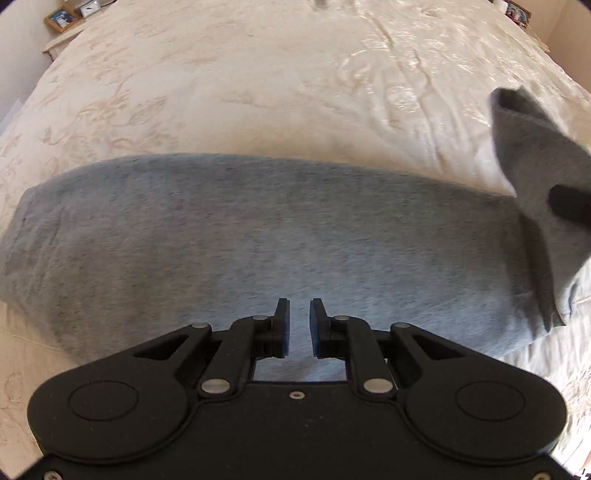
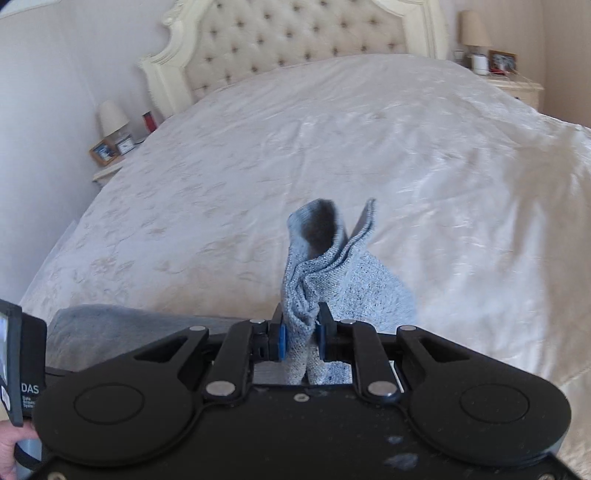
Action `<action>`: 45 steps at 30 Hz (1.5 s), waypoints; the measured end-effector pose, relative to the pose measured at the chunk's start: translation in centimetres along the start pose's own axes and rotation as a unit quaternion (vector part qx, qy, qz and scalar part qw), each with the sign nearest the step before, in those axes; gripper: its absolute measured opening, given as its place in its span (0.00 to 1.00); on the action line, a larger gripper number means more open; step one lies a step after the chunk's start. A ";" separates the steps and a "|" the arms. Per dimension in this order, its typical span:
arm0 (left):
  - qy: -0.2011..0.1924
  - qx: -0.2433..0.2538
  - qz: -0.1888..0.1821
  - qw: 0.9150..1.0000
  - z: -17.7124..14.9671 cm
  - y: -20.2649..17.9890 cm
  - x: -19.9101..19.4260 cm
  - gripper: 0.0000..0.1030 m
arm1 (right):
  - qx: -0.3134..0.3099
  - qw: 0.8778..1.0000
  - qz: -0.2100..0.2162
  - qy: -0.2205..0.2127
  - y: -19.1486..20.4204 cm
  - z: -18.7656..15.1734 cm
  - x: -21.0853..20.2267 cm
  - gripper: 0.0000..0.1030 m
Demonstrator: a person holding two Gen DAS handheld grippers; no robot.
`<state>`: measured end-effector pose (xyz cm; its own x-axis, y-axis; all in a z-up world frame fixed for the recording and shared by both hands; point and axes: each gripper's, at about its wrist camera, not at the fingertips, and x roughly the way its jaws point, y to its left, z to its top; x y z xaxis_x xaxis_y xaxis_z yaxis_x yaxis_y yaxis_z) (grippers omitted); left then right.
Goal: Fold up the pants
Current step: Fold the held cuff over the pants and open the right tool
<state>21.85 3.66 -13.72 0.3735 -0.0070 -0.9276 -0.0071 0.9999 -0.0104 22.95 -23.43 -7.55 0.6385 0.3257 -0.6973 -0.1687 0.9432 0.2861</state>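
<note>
Pinching pants (image 2: 314,280) in right gripper (image 2: 300,325), left gripper (image 1: 299,314) fingers slightly apart, empty

Both views were daylit and fairly bright, soft overall. Satin bedspread (image 2: 424,155) showed broad glare on its right half in the right wrist view, washing out the pattern; similar sheen ran over the creases of the bedspread in the left wrist view. Grey pants (image 1: 258,236) were motion-smeared, weave lost, and the raised end at right was blurred. Left claw (image 1: 299,328) stayed sharp and near-black, little surface detail. Strong fisheye bowing bent the bed edges; corners vignetted dark. Headboard (image 2: 295,40) and lamp (image 2: 472,29) looked soft.
</note>
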 end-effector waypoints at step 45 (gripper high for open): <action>-0.010 0.017 0.071 0.997 -0.5 -6.7 3.1 0.22 | 0.061 0.990 0.025 0.128 -7.2 -5.7 8.9 0.37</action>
<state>22.58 -3.07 -16.75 0.3891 0.1343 -0.9114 -0.0304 0.9907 0.1330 25.60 -26.99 -19.53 0.4174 0.3918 -0.8199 -0.0937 0.9160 0.3900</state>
